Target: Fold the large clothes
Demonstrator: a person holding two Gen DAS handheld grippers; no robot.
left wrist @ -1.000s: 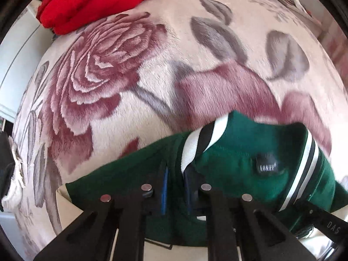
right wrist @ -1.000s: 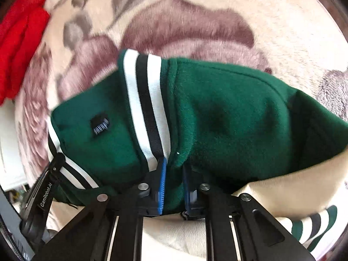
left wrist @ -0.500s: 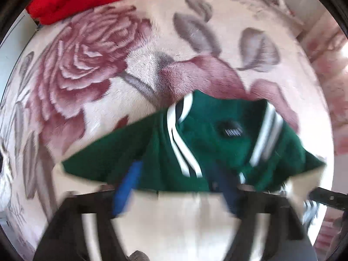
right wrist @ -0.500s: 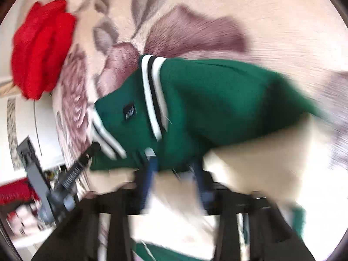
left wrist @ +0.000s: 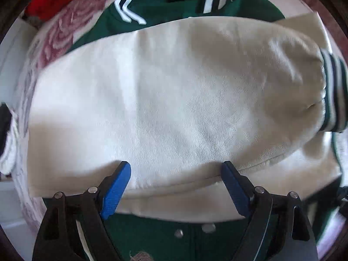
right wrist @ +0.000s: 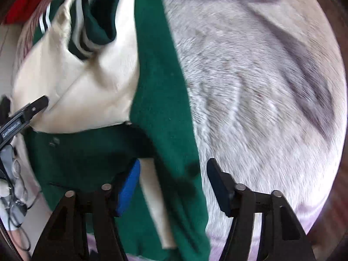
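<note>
Jacket [left wrist: 174, 100] released, now below jaws (spread).

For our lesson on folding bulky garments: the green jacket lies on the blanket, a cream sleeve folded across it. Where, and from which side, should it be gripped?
Probably the long free edge of the green jacket, coming in from the blanket side. That edge lies thin and flat with nothing on it; the cream sleeve makes the middle bulky.
</note>
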